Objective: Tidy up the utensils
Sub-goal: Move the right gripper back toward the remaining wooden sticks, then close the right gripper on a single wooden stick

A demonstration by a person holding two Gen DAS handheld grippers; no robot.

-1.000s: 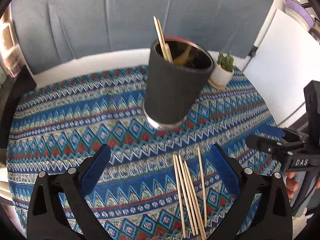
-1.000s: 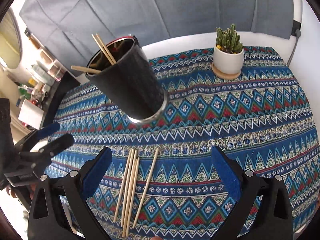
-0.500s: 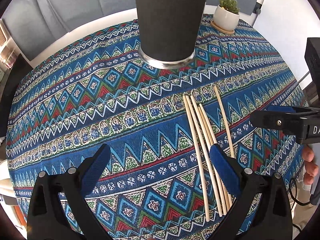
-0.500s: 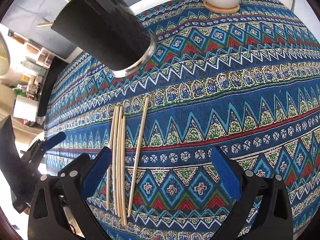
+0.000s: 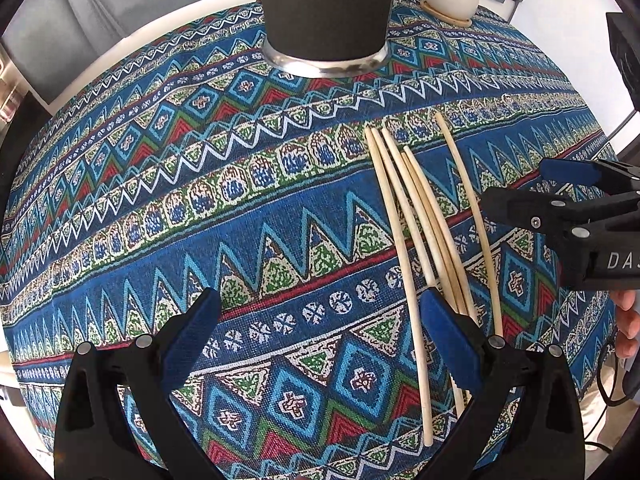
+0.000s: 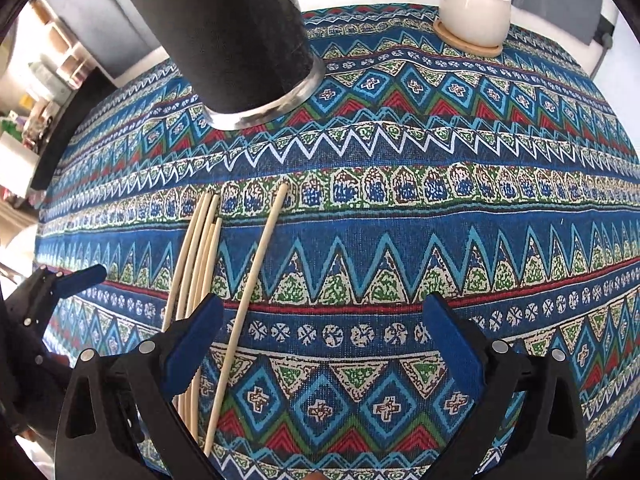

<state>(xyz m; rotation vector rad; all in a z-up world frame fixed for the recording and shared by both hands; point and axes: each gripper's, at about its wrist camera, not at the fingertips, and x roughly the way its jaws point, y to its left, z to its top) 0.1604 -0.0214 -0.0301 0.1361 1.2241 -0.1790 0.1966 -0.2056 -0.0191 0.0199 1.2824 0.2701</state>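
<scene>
Hovering open tools (image 5: 320, 332) above chopsticks (image 5: 416, 216)

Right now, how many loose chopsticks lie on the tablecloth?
6, as far as visible: five bunched chopsticks left, one separate chopstick right of them. Jaws hide their lower ends, so more may be hidden.

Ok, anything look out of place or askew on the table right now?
Only the chopsticks: they lie loose on the tablecloth, not in the black cup, and one sits apart from the bunch. Nothing looks spilled or damaged.
</scene>
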